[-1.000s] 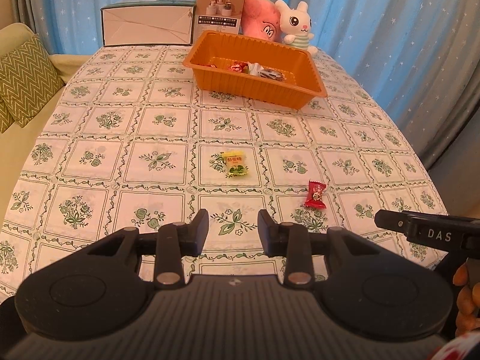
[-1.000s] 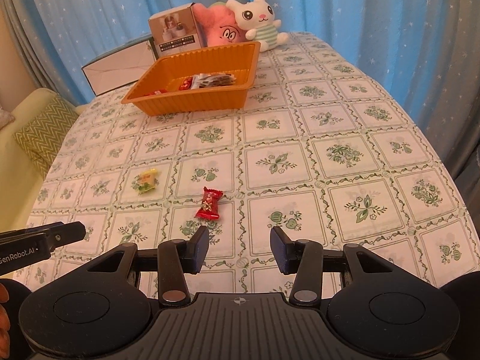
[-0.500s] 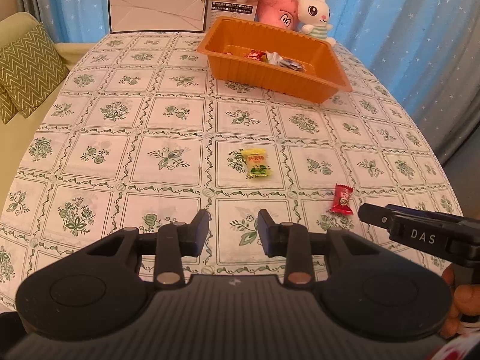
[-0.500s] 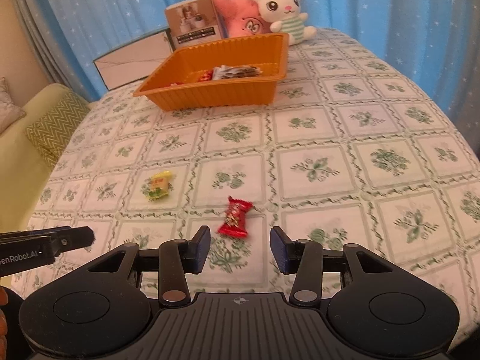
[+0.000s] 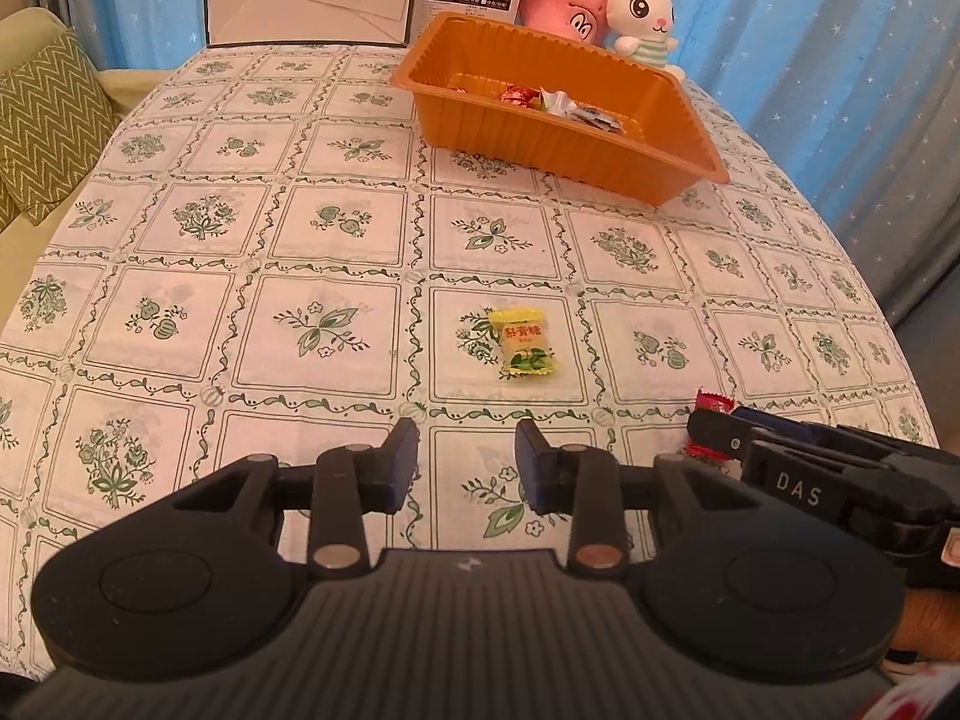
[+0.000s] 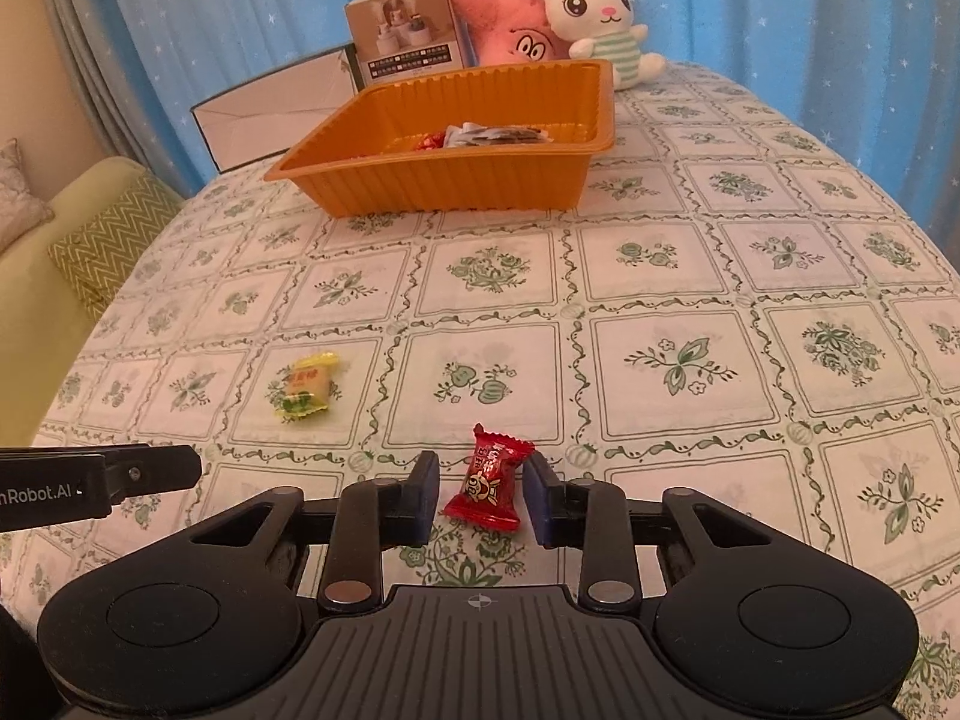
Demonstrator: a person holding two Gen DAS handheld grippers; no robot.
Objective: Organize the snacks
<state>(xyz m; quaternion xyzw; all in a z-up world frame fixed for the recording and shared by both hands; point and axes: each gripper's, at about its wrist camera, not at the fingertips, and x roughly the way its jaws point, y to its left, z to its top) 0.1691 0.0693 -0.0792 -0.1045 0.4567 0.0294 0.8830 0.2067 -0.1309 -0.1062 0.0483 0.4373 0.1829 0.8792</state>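
Our right gripper (image 6: 480, 495) closes its jaws around the red candy (image 6: 487, 487) on the tablecloth (image 6: 660, 276), pads not yet pressing it. Our left gripper (image 5: 465, 462) hangs part-open and empty, the yellow candy (image 5: 523, 343) at its 12 o'clock. The orange tray (image 5: 576, 147), holding snacks, sits beyond at 1 o'clock.

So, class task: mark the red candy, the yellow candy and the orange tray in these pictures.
red candy (image 6: 489, 486), right wrist view, middle of the wrapper.
yellow candy (image 5: 523, 343), left wrist view, centre of the packet.
orange tray (image 6: 444, 180), right wrist view, ribbed near wall.
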